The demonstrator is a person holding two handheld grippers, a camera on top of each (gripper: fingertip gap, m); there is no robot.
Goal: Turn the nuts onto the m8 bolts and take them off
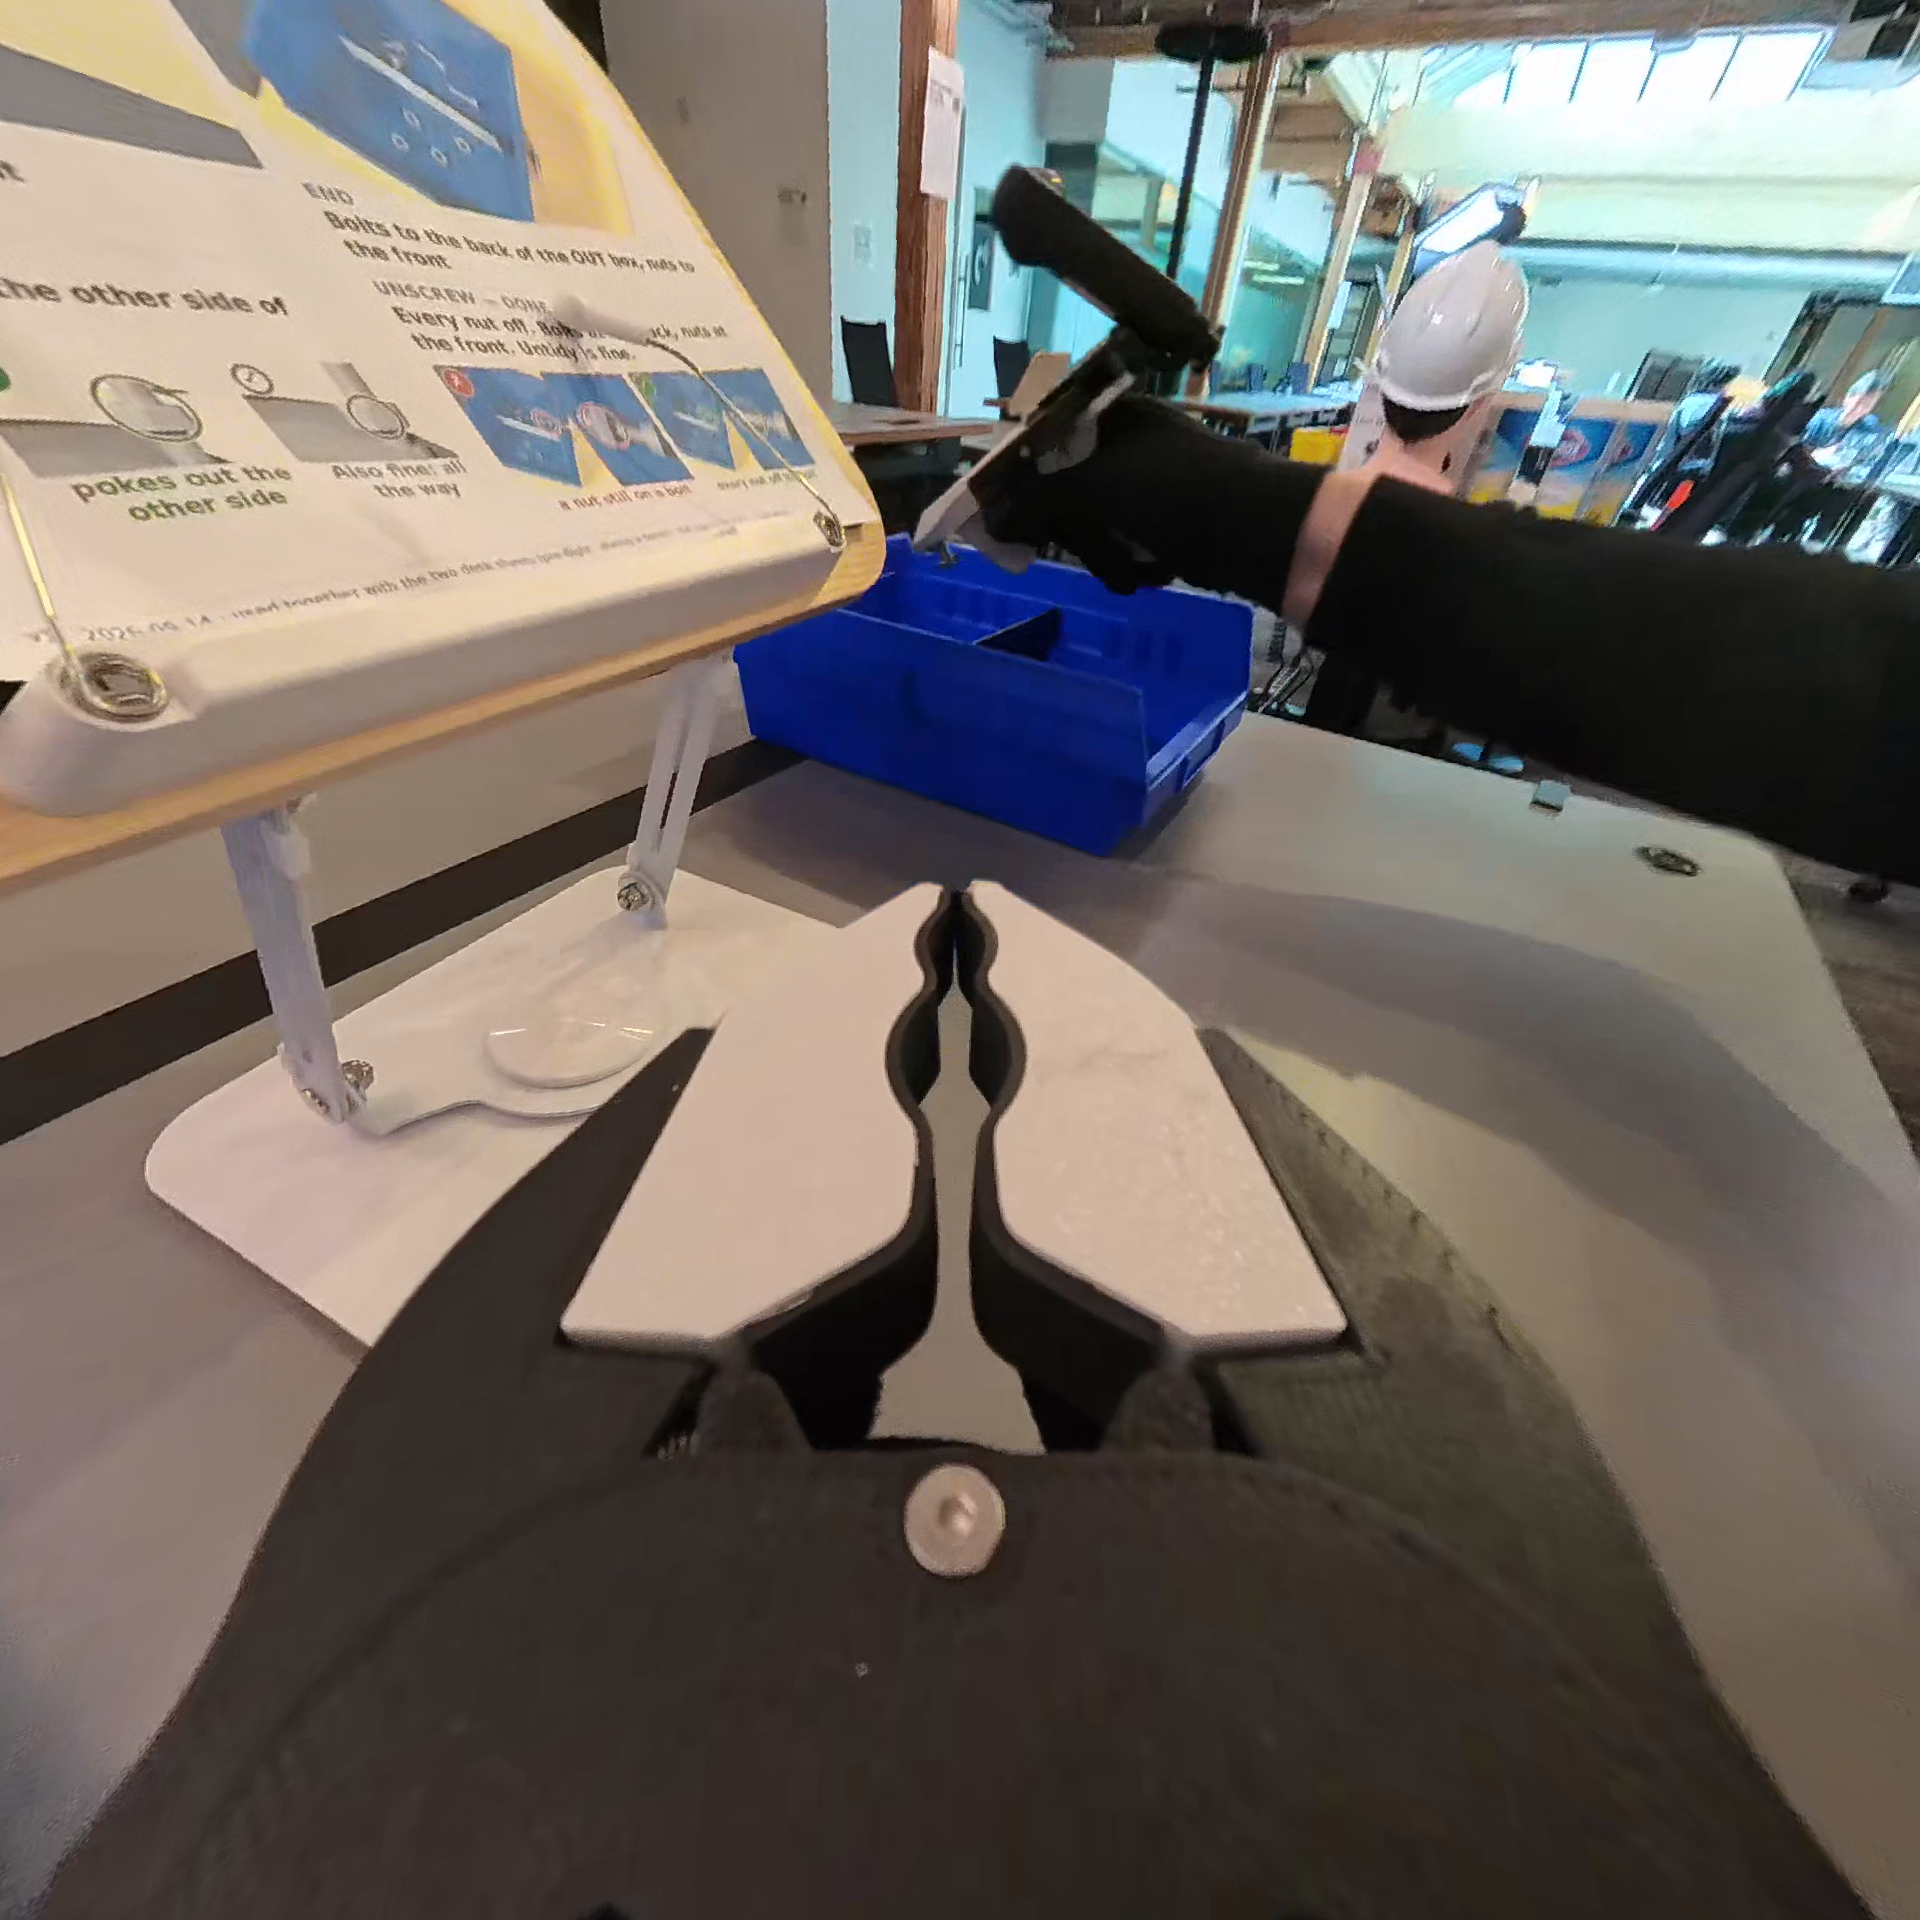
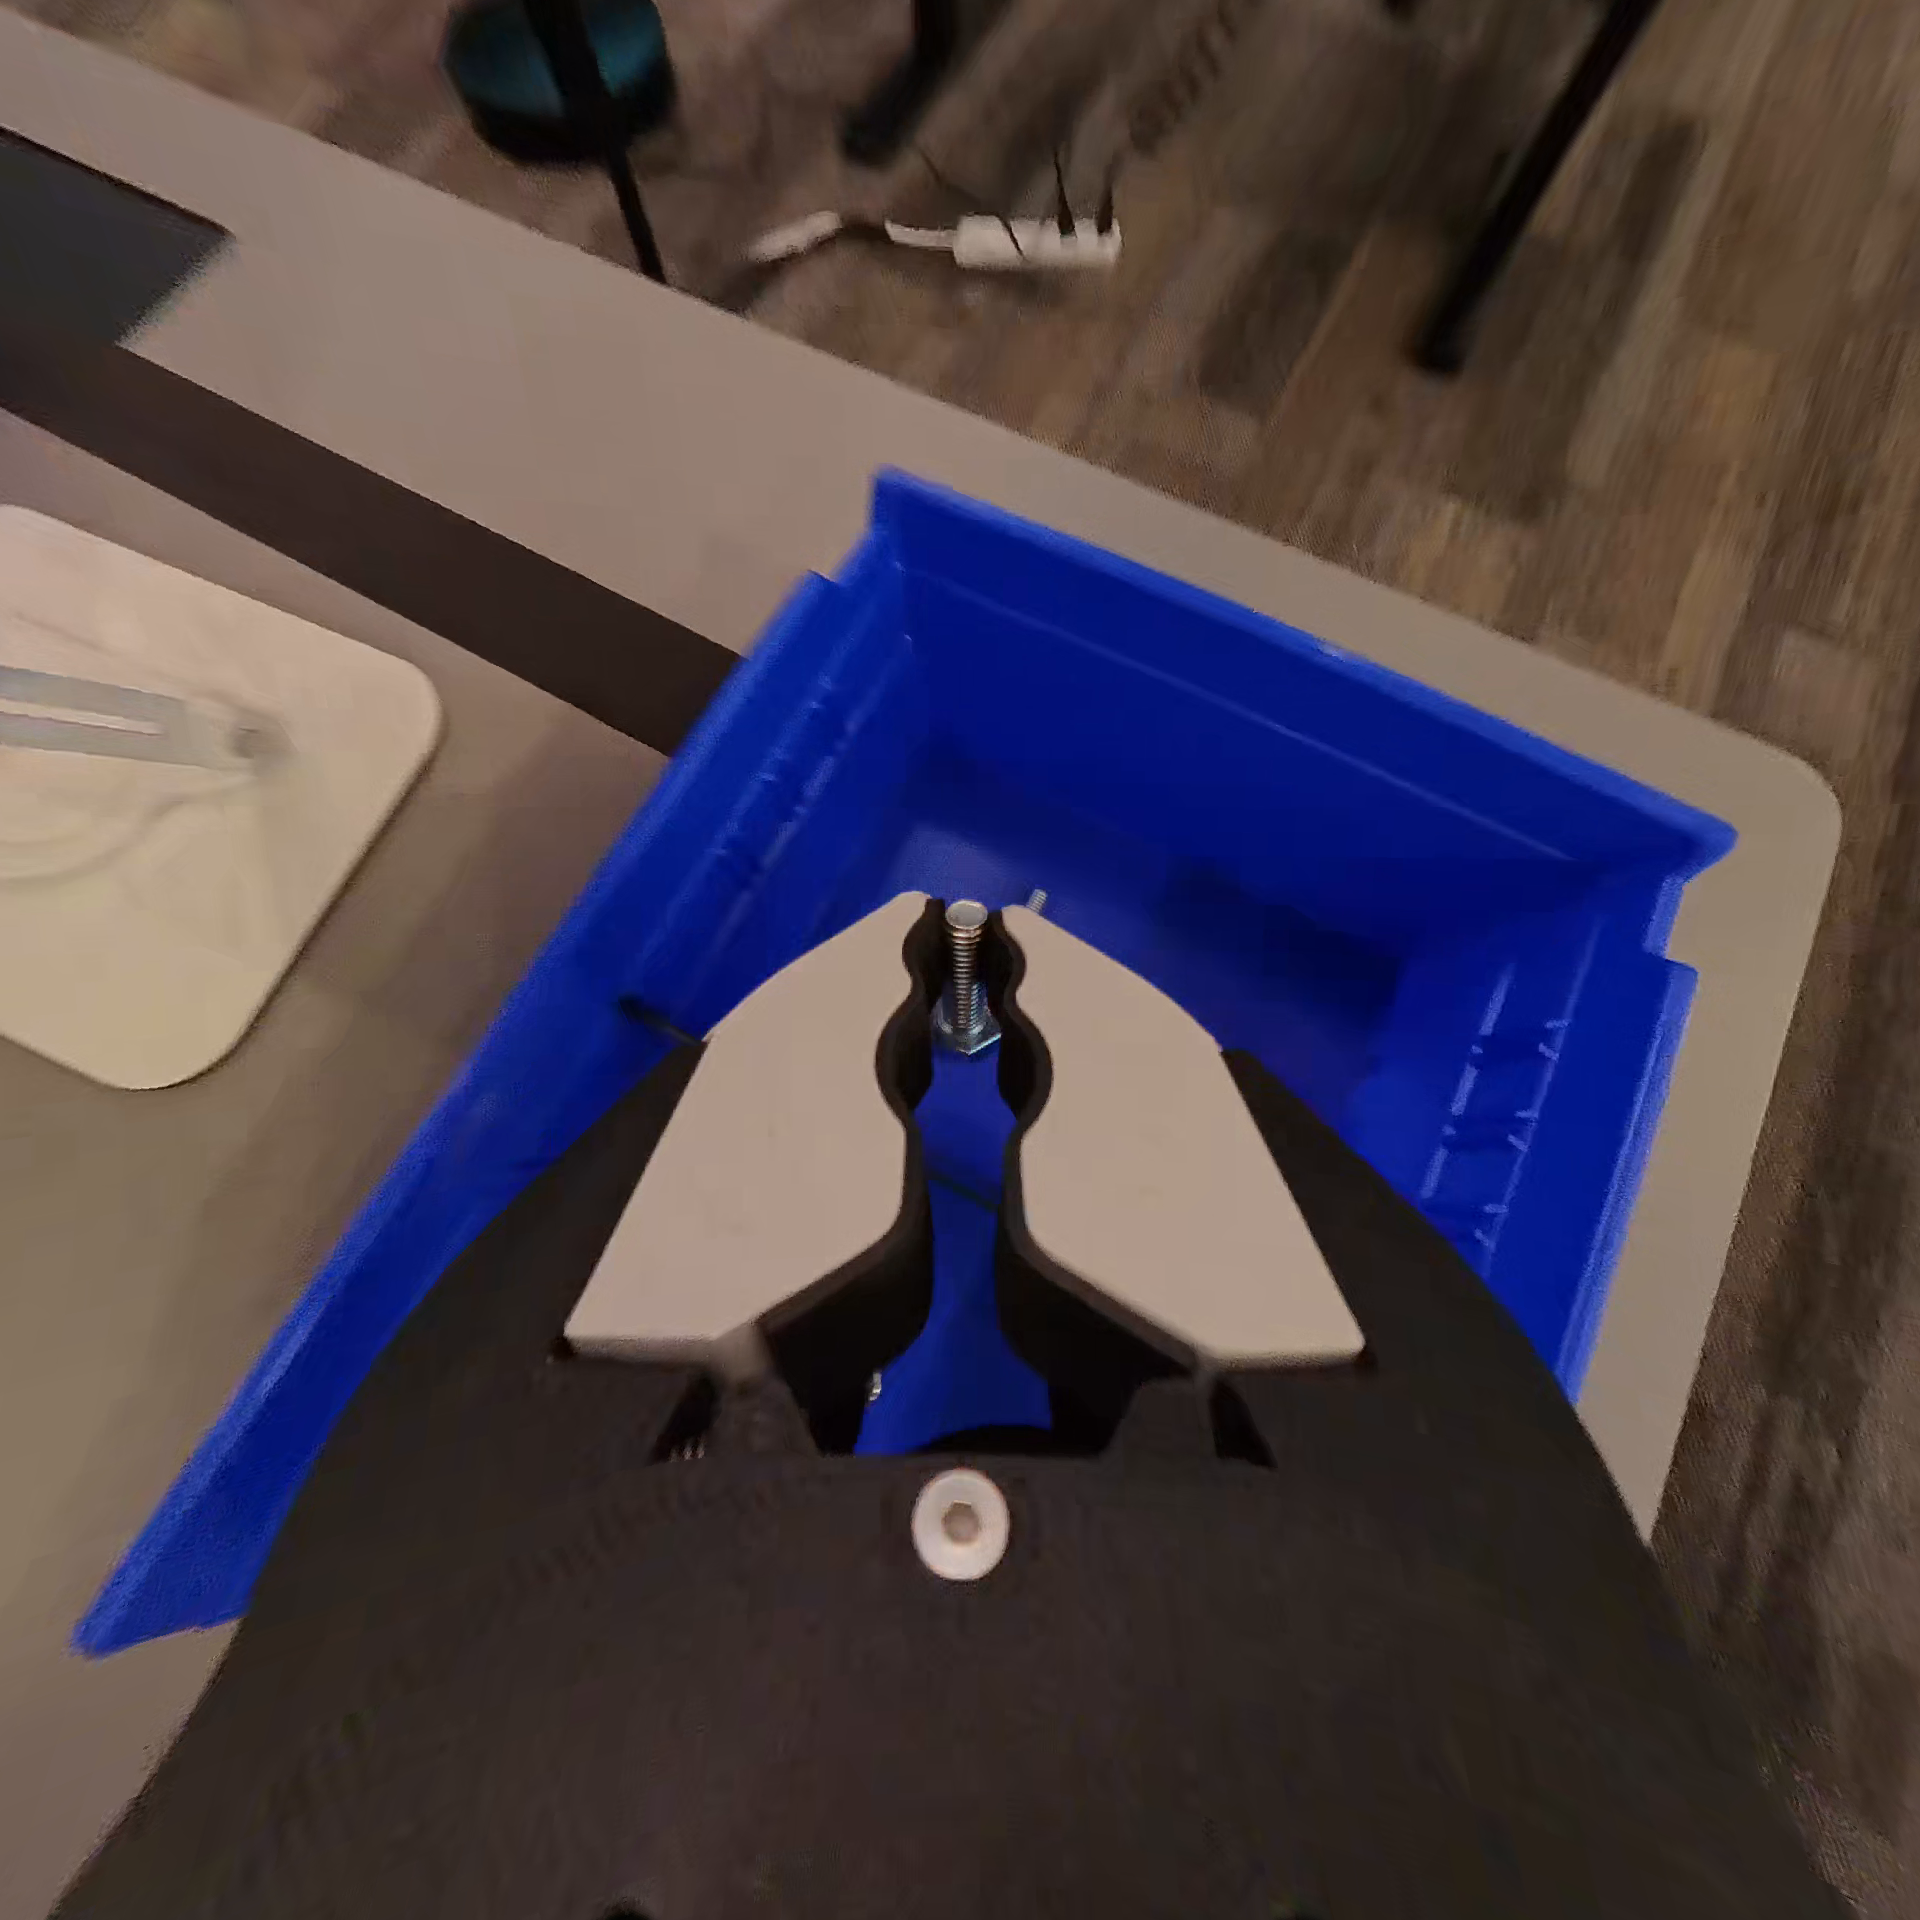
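Observation:
My right gripper is shut on a silver bolt; the pads press on its threaded shaft and its hex head points back toward the camera. It hangs over the back compartment of the blue bin, where the tip of another bolt shows. In the left wrist view the right gripper is above the far corner of the blue bin. My left gripper is shut with nothing between its pads, low over the grey table in front of the bin.
An instruction board on a white stand is at the left, close to the bin. A black strip crosses the table. The table's right edge and corner lie just past the bin. A person in a white hard hat stands far behind. Across from one pair of fingers to the other is roughly 40 cm.

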